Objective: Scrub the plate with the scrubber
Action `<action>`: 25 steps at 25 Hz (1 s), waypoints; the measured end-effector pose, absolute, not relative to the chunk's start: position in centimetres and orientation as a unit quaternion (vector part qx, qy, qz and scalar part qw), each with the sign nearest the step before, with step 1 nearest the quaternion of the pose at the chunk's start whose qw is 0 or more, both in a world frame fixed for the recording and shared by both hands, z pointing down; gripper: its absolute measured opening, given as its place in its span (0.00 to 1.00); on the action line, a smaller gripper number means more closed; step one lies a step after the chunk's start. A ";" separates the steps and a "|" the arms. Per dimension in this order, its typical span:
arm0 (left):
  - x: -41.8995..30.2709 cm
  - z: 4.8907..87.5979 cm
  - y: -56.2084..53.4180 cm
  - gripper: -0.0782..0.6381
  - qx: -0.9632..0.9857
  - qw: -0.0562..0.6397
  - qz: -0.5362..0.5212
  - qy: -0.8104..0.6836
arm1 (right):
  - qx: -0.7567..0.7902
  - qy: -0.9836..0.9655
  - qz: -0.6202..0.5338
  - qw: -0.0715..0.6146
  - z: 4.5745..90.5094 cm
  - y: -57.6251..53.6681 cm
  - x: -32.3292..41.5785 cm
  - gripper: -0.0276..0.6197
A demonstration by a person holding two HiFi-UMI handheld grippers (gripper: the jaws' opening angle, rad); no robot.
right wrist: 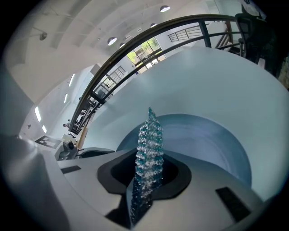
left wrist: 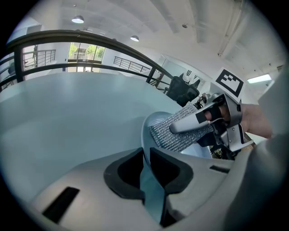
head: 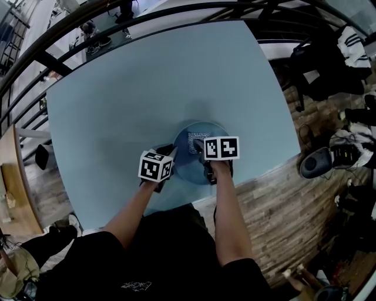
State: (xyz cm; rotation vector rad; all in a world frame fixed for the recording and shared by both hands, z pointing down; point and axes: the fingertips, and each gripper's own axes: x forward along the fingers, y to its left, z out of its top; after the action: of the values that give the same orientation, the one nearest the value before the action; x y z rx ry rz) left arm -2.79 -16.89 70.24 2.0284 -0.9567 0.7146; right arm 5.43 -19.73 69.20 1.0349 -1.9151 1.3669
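Note:
A round blue-grey plate (head: 191, 167) lies on the pale blue table (head: 129, 88) near its front edge. My left gripper (head: 167, 152) is shut on the plate's left rim; in the left gripper view the plate's edge (left wrist: 152, 131) runs between the two dark pads (left wrist: 170, 168). My right gripper (head: 200, 144) is shut on the scrubber, a silvery mesh pad (left wrist: 178, 131) that rests on the plate's face. In the right gripper view the scrubber (right wrist: 149, 153) stands edge-on between the jaws, with the plate (right wrist: 207, 140) just behind it.
A dark curved railing (head: 176, 12) rings the table's far side. To the right on the wooden floor (head: 282, 200) lie dark bags (head: 329, 64) and shoes (head: 317, 161). The person's forearms (head: 226, 211) reach over the table's front edge.

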 end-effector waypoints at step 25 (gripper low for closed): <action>-3.0 70.2 -16.8 0.18 0.795 0.374 0.290 -0.380 | 0.354 -0.701 0.555 0.274 69.8 -11.1 7.0 0.18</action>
State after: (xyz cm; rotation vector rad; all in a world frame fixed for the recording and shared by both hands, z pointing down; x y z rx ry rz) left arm -3.03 -16.77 70.23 2.0353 -0.9740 0.7430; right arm 6.96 -11.09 69.82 0.9525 -1.8867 1.4920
